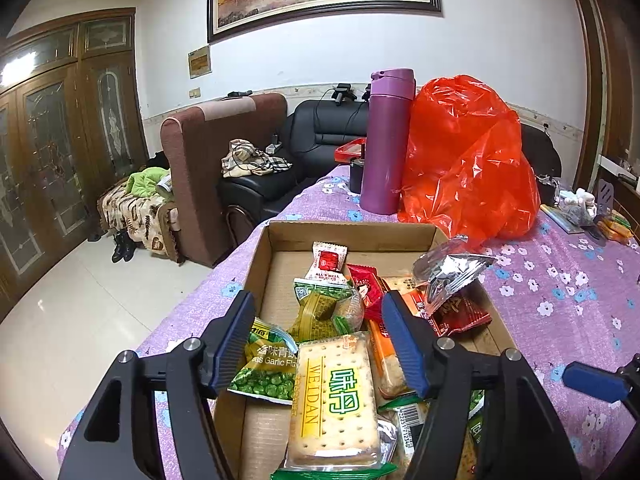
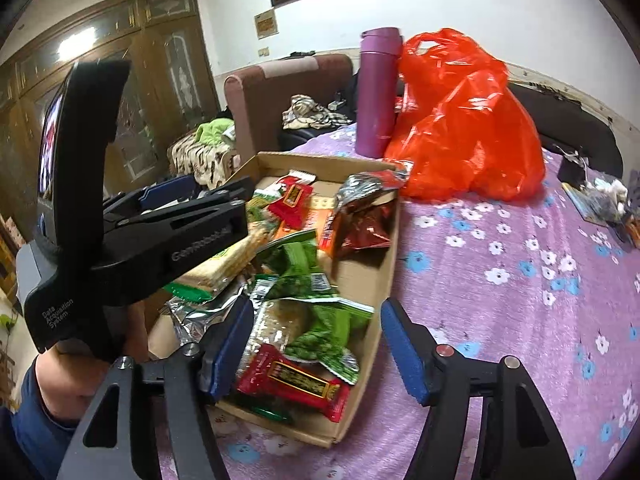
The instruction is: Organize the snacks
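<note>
On purple floral-cloth desk: shallow brown cardboard box heaped with snack packets. Left tongs open, gripping nothing, straddling clear-wrapped WEIDAN cracker pack. Right tongs open, empty, over box's near corner. Best lift one packet at a time; wrappers glossy, crinkly, overlapping, likely slippery. Orange plastic bag behind box.
</note>
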`<state>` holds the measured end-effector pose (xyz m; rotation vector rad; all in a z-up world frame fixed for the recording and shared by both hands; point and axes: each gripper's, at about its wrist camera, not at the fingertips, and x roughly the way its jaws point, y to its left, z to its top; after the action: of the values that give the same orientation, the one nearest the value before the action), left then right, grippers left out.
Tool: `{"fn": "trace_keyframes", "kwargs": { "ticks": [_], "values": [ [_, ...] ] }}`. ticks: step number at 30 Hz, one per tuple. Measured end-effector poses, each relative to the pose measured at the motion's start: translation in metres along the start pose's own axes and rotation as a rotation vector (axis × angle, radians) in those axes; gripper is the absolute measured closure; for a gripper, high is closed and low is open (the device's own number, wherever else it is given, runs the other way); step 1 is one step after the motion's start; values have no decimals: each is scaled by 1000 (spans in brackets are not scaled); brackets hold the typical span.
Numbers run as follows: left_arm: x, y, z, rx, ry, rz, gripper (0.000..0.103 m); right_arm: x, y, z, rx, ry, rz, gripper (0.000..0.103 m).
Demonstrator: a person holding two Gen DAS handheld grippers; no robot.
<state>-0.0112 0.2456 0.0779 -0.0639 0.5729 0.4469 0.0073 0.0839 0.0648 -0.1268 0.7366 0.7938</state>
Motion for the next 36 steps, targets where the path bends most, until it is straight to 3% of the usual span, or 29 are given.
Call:
{"fn": "trace_keyframes", "kwargs": {
  "ticks": [6,10,15,19,23,27,30,32,36],
  "values": [
    [-2,-2,0,3,-12,13,26,-4,-11,-1,30,-20,-31,20],
    [-10,-5,-1,17,-45,26,11,-16,-17,2,51,-37,-45,16],
    [-38,-11,-3,32,-97,-29,0,-48,-37,-5,52,-99,-122,10],
    [-67,-21,-11,61,-139,-71,0,-70,-68,-21,78,-129,-220,7],
    [-84,-34,-18,79,-126,-107,0,-86,-101,-42,153,-165,-315,3],
    [-88,-48,-29,109,-99,-152,0,-85,-119,-46,240,-144,-291,1],
    [-86,-52,-40,88,-73,-196,0,-84,-110,-46,202,-146,-266,1],
    [-82,-54,-46,73,-44,-174,0,-83,-96,-46,136,-149,-282,1],
    [-81,-57,-52,83,-50,-40,0,-83,-74,-48,35,-172,-316,1]
  ]
}}
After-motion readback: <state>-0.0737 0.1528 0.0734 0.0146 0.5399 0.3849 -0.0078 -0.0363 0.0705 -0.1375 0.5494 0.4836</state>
